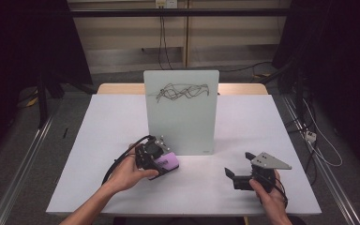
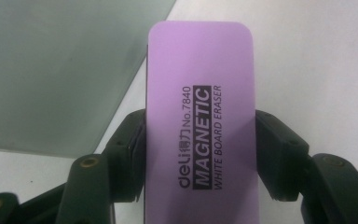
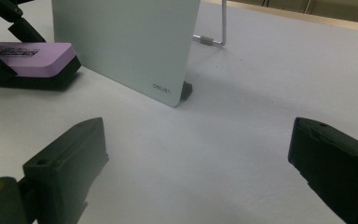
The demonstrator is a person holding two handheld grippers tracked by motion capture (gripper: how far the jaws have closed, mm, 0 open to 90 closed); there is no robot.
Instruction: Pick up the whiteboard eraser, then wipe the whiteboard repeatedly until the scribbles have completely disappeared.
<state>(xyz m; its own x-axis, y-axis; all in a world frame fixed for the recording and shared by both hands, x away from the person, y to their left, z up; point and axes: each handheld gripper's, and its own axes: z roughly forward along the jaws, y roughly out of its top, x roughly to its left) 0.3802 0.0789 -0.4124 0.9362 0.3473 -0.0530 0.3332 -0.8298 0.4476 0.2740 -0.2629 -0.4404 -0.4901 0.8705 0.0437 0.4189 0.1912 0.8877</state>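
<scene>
Table (image 1: 243, 122) comes first, big, white and flat. The whiteboard (image 1: 183, 112) stands up on it at twelve o'clock from my hands, with black scribbles (image 1: 183, 92) near its top. It looks thin and hard, on a little stand, so I think a hard push could tip it.

My left gripper (image 2: 200, 154) is at about seven o'clock from the board's middle, just beside its bottom edge. Its two fingers (image 2: 128, 154) are squeezed on the long sides of the purple eraser (image 2: 200, 107), one on each side. The eraser lies flat and low by the table. I think it is light, stiff on its purple top and soft on its dark bottom pad. The smooth sides could slip, so the middle of the long sides is the best place to hold it.

My right gripper (image 3: 196, 168) waits at five o'clock from the board. Its fingers (image 3: 70, 163) stand wide apart with nothing between them.
</scene>
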